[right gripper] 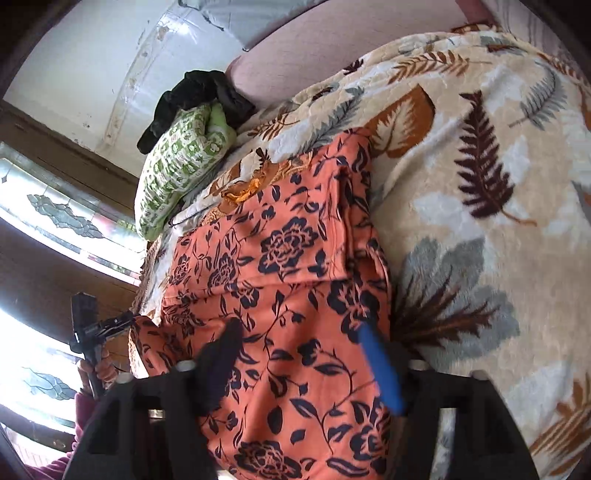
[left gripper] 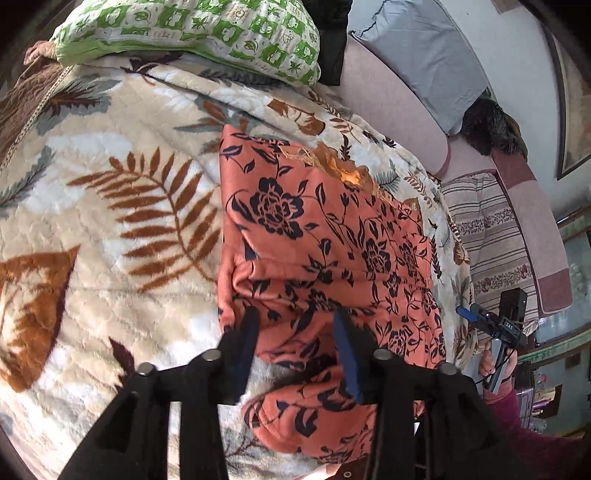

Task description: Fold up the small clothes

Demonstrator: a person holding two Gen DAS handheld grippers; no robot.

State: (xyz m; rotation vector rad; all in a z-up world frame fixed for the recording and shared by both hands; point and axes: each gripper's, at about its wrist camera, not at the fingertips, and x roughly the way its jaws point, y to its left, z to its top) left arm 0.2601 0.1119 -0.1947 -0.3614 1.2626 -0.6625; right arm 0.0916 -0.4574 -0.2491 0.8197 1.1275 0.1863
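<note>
An orange garment with dark blue flowers (left gripper: 325, 236) lies folded on a cream blanket with a leaf print (left gripper: 110, 206). My left gripper (left gripper: 295, 317) hovers over the garment's near edge. Its jaws stand apart and no cloth is pinched between the pads. In the right wrist view the same garment (right gripper: 288, 258) fills the middle. My right gripper (right gripper: 297, 332) is open above it, its blue pad (right gripper: 380, 369) near the garment's right edge. Each gripper also shows in the other's view, held in a hand: the right gripper (left gripper: 498, 325) and the left gripper (right gripper: 92, 328).
A green and white patterned pillow (left gripper: 192, 33) lies at the far end of the bed with black cloth (right gripper: 195, 96) beside it. A pink sheet (left gripper: 391, 103), a grey pillow (left gripper: 424, 55) and a striped cloth (left gripper: 491, 240) lie to the right. A window (right gripper: 55, 221) stands left.
</note>
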